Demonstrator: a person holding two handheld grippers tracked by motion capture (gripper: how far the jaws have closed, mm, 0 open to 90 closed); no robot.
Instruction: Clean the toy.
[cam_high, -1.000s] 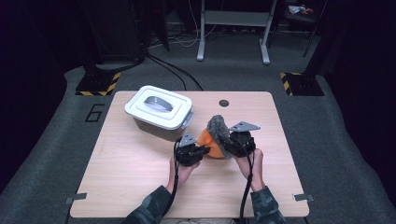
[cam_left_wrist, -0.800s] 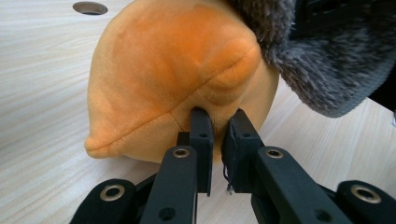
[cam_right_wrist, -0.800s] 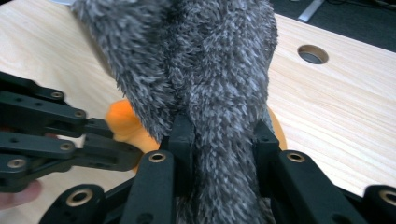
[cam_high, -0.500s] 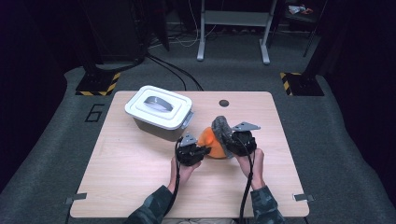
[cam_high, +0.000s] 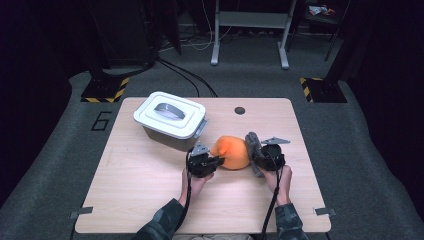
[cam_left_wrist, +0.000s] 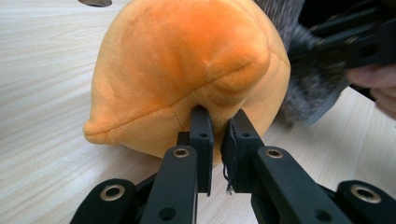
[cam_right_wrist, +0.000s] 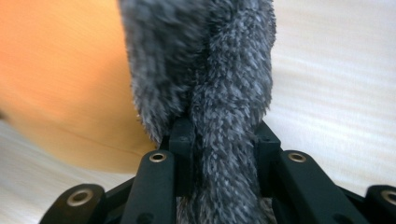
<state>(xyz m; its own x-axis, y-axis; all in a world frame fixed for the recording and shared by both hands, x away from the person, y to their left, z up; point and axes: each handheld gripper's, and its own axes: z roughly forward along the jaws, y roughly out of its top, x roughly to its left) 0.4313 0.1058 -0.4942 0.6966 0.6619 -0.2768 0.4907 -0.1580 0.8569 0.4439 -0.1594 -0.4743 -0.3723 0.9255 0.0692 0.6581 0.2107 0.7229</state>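
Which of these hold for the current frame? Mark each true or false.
1. The left tool is pinching the orange plush toy. True.
2. The right tool is open and holds nothing. False: its jaws are shut on the grey furry piece.
3. The white box has its lid off. False: the lid is on, handle on top.
4. The plush toy rests on the table between the two tools. True.
5. The white box sits to the right of the plush toy in the high view. False: it sits to the left and farther back.
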